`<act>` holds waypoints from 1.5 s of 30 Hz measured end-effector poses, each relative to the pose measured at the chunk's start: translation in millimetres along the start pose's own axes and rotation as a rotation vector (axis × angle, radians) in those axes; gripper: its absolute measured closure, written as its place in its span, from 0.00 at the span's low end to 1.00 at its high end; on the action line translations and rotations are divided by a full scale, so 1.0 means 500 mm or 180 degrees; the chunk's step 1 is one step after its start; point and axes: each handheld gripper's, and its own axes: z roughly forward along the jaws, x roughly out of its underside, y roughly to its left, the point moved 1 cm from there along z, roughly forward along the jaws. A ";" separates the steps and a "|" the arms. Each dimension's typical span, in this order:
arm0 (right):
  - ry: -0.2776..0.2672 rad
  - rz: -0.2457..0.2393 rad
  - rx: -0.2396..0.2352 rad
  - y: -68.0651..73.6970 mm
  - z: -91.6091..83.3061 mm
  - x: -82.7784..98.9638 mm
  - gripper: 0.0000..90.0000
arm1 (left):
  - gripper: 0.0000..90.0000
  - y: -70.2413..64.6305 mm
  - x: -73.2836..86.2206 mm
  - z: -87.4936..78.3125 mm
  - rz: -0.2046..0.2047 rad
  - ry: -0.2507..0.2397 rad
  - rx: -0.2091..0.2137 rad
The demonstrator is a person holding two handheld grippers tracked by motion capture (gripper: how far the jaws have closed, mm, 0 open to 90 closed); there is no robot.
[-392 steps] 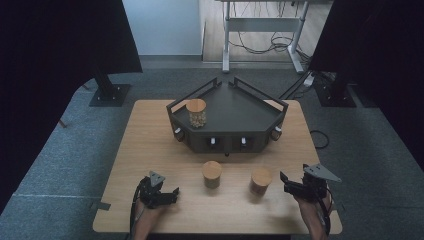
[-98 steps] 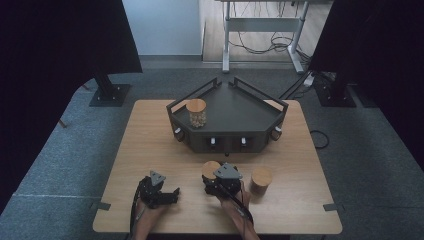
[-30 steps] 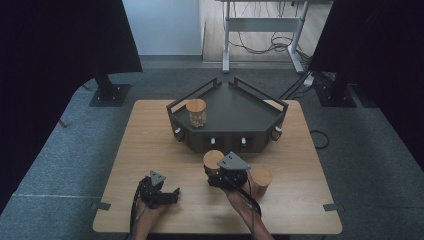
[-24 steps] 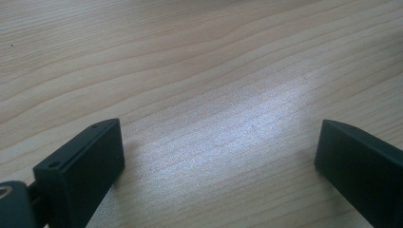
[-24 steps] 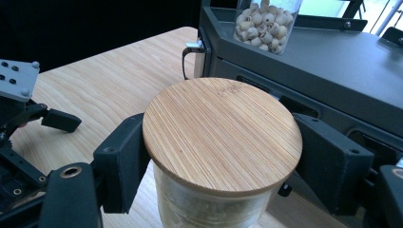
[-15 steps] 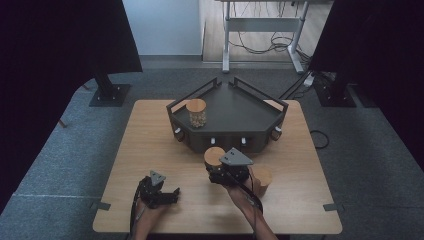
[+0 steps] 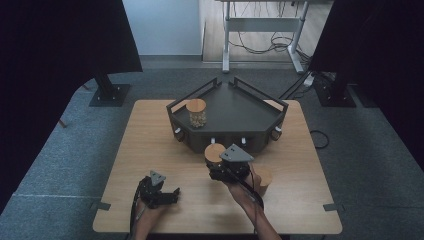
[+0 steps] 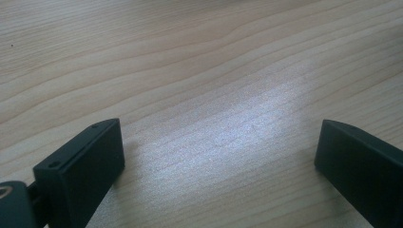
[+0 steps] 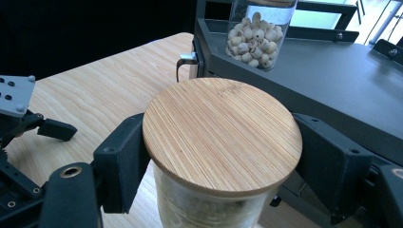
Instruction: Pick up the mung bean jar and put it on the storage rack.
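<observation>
currently 1 jar (image 7: 196, 112) sits on tray (image 7: 235, 107). right gripper (image 9: 221, 156) clamps 2nd jar (image 9: 222, 137) nr tray; 3rd jar (image 7: 263, 180) on table (image 7: 150, 140) is left. left gripper (image 8: 218, 156) open, empty.

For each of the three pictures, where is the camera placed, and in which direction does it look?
High view: above the person's side of the table, looking forward and down; both forearms, left gripper and right gripper show.
Left gripper view: on the left gripper, facing bare wood between its open jaws.
Right gripper view: on the right gripper, facing the black tray; its jaws clamp a lidded jar.
Shared: that jar, the tray's jar of pale beads.
</observation>
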 end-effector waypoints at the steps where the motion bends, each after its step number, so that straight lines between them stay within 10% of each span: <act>1: 0.0003 0.0001 0.0000 -0.001 0.000 -0.001 0.26 | 0.02 0.000 0.000 0.000 0.0000 0.0000 0.0001; 45: -0.0010 -0.0011 0.0086 -0.047 0.011 -0.059 0.26 | 0.02 0.000 0.000 0.000 0.0000 -0.0001 -0.0001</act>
